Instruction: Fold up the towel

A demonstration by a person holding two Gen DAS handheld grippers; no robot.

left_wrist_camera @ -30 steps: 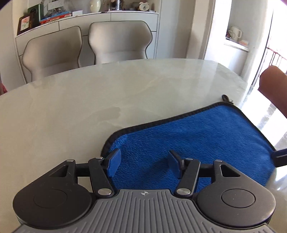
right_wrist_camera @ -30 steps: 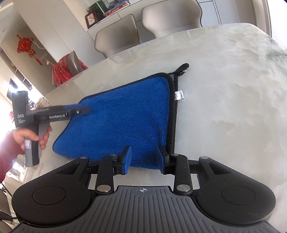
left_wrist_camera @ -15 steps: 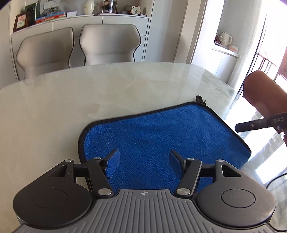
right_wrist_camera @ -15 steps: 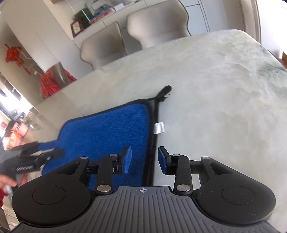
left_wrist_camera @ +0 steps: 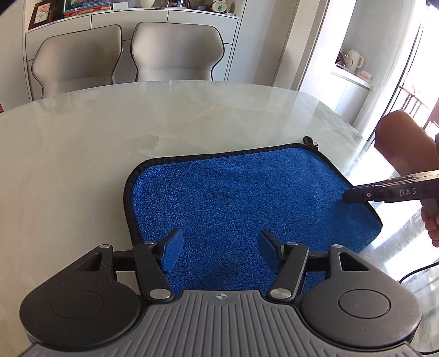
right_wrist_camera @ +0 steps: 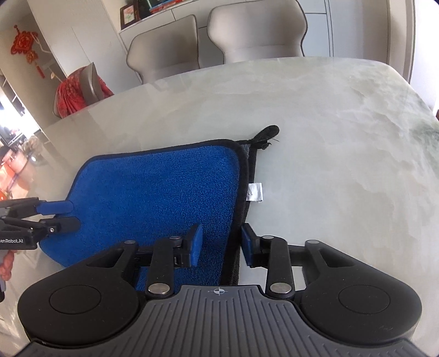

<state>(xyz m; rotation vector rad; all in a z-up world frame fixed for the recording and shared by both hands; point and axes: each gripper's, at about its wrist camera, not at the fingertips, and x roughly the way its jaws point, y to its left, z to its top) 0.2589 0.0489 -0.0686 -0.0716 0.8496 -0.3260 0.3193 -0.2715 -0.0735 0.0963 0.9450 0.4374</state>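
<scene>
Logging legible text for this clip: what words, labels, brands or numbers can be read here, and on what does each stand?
"DAS": on the side of the right gripper, seen from the left wrist view.
"enRobot.AI", its start cut off by the picture's edge: on the side of the left gripper, seen from the right wrist view.
White tag on the blue towel: no print can be made out.
Book spines on the cabinet: too small to read.

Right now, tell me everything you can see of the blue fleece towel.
The blue fleece towel lies flat on the pale marble table. It is fuzzy with black piping, a black hanging loop at its far right corner and a white tag on the right edge. A grey underlayer peeks out there. The right gripper straddles that edge, jaws narrowed, not yet pinching.
</scene>
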